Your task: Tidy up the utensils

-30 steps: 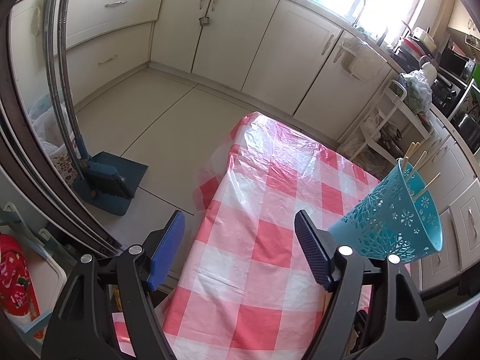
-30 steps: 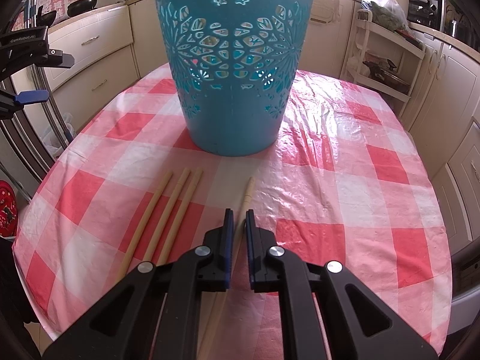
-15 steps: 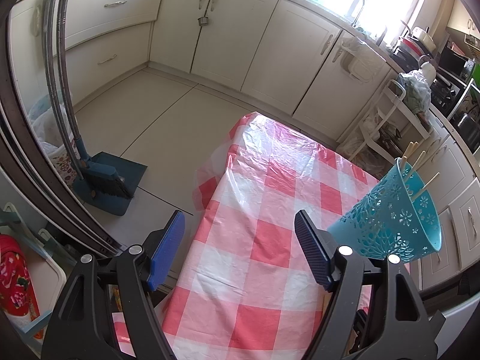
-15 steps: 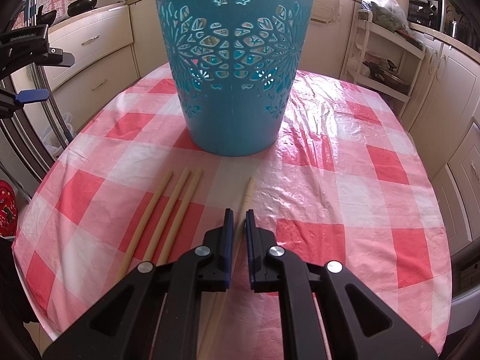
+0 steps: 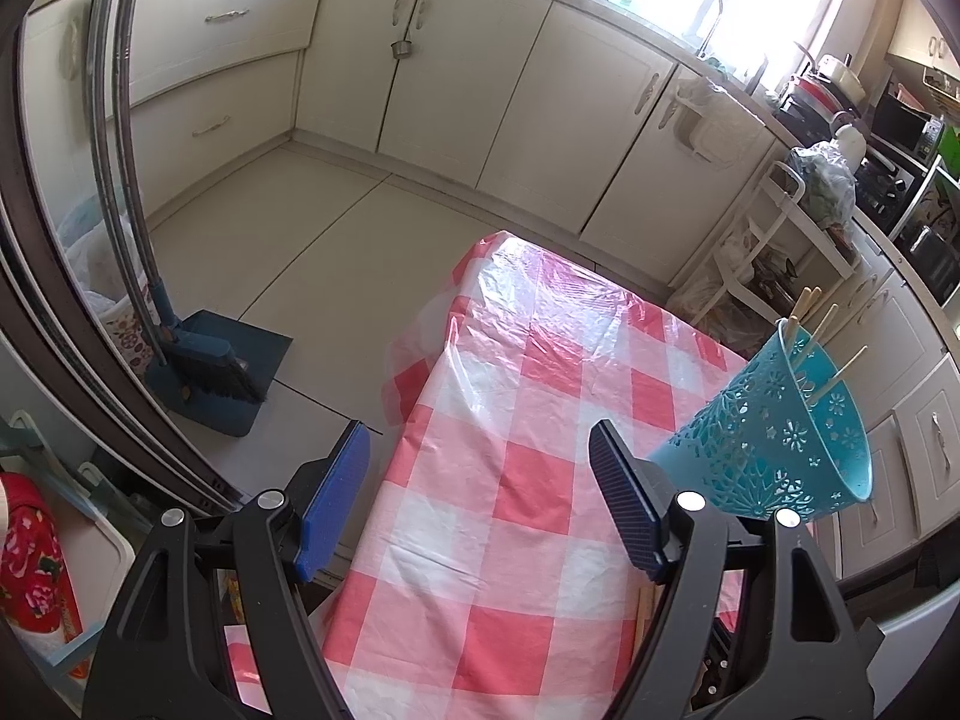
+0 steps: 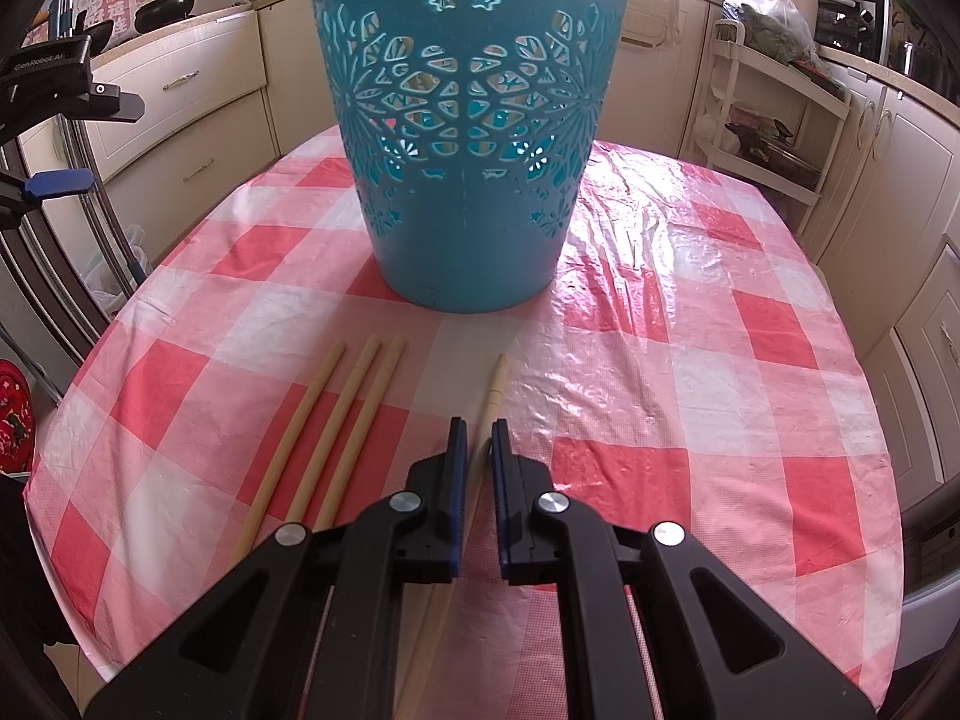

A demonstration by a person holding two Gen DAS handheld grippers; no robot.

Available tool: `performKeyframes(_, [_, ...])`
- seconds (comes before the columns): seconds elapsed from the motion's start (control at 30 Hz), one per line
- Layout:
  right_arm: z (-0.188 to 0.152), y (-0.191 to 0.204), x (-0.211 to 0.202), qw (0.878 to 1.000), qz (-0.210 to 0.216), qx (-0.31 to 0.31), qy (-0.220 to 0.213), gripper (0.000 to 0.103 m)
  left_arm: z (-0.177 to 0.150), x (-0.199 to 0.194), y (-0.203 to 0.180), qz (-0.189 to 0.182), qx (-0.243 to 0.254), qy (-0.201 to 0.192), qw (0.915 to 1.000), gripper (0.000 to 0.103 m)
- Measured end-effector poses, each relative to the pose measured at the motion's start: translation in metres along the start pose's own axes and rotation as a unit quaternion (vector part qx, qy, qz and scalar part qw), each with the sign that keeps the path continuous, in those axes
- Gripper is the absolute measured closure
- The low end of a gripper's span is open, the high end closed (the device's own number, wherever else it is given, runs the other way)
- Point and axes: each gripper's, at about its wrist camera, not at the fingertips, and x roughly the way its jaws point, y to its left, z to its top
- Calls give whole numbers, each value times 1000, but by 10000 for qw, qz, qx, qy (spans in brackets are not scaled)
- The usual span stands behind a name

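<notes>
Nothing has moved since the earlier frames. Right gripper (image 6: 475,438), frame centre, pinches one pale wooden chopstick (image 6: 495,381) lying on the red-and-white checked tablecloth (image 6: 690,360). Three more wooden chopsticks (image 6: 336,414) lie left of it. Perforated teal plastic basket (image 6: 468,138) stands behind. Left gripper (image 5: 480,468) spread, empty; its body at upper left reads "GenRobot.AI".

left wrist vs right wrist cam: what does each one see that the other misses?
Left wrist only: chopsticks standing in the basket, and a broom with dustpan on the floor. Right wrist only: three chopsticks lying side by side on the cloth, and the right tool shut on a fourth chopstick. Both: the teal basket on the checked tablecloth, and the open, empty left tool.
</notes>
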Motion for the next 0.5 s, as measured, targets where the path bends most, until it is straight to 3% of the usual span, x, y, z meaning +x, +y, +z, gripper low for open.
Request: performKeyframes(0.5, [0,0,0,10000,-4,-5,1,94,0,-2,0,-7,13,-6,10000,31])
